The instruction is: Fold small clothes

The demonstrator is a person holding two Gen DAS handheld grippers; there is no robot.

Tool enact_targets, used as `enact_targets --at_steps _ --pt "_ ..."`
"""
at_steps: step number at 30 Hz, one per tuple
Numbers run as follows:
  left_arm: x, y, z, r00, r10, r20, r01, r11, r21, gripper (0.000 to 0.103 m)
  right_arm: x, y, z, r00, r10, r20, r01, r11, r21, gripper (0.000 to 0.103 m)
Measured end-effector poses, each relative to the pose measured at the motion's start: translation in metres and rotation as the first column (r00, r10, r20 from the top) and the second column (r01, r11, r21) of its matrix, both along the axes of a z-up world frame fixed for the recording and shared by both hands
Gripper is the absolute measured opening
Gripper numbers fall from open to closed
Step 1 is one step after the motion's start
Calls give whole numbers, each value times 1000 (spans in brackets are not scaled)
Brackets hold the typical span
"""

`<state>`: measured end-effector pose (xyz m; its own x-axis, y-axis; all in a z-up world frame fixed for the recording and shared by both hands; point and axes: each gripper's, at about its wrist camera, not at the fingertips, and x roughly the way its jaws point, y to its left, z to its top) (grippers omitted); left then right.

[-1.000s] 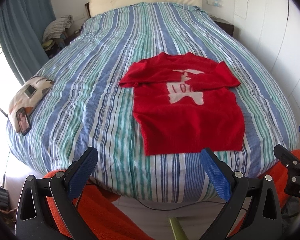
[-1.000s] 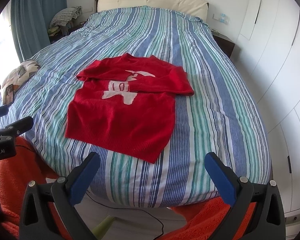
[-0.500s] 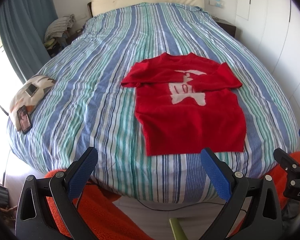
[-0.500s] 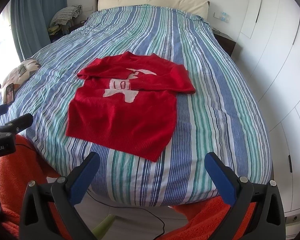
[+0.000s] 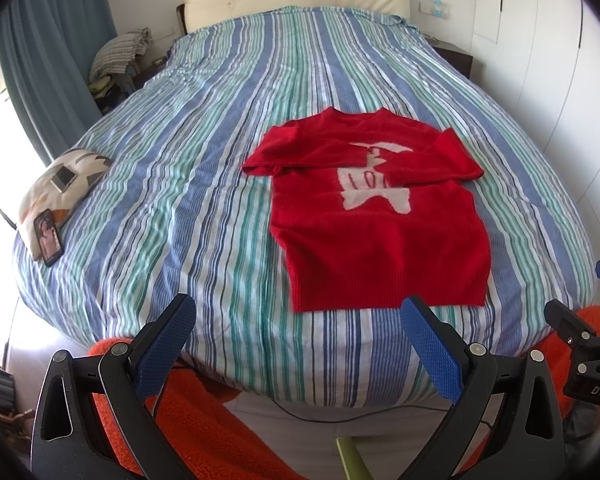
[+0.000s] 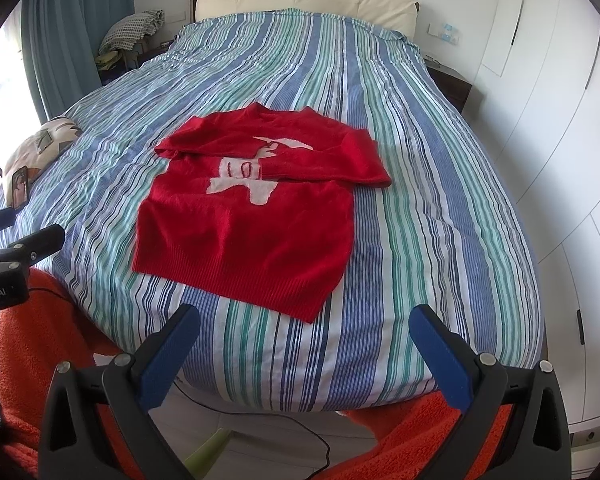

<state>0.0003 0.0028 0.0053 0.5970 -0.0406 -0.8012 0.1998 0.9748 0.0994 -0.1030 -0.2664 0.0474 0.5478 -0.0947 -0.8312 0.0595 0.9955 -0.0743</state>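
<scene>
Red sweater (image 5: 380, 220) lies flat on the striped bedspread (image 5: 188, 184) near the foot edge, both sleeves folded across the chest so the white motif (image 5: 374, 192) is partly covered and its marks hard to read; the bed's foot edge drops out of sight behind the fingers. Against a second ago the sweater has not moved; only the views have shifted slightly. Left gripper (image 5: 300, 346) and right gripper (image 6: 310, 354) both spread wide, empty, short of the bed, touching nothing.
</scene>
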Motion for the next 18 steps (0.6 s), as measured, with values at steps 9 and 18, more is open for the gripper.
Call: enact_targets --at_steps 9,18 --pt "0 -1 0 1000 -2 0 2 1000 3 102 -1 1 -1 1000 -2 -8 2 1000 5 103" --pt "-1 -1 0 1000 -2 -1 2 1000 2 102 0 1 -2 1000 -4 -12 4 1000 8 103"
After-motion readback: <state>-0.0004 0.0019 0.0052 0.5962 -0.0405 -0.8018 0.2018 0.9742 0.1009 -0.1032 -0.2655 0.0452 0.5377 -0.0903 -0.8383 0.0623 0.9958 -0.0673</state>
